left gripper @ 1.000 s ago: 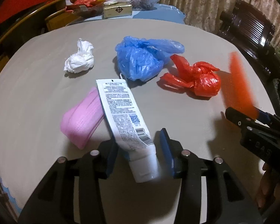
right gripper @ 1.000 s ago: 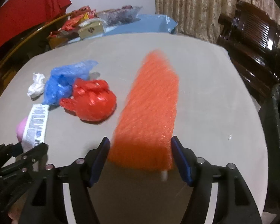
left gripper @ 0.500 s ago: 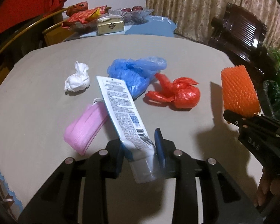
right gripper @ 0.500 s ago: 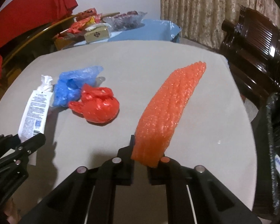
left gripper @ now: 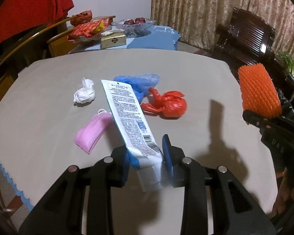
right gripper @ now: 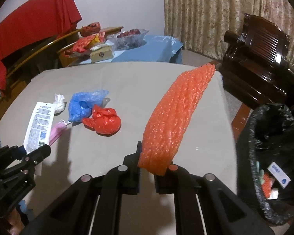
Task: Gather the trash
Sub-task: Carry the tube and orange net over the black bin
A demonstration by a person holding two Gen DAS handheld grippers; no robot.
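White tube [left gripper: 127,115]: small print, barcode, seemingly illegible.

Home dining room, curtains [right gripper: 215,15], carved wooden chair [right gripper: 258,45]

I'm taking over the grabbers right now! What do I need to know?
Left gripper: shut on the white printed plastic tube, lifted off the table.
Right gripper: shut on the orange foam net sleeve, also lifted.
Bin: the black-bagged trash bin is at the right, with some trash already inside.
Left on the grey table: white crumpled tissue, blue plastic bag, red knotted plastic bag, pink face mask.
Next: probably drop both held items in the bin.
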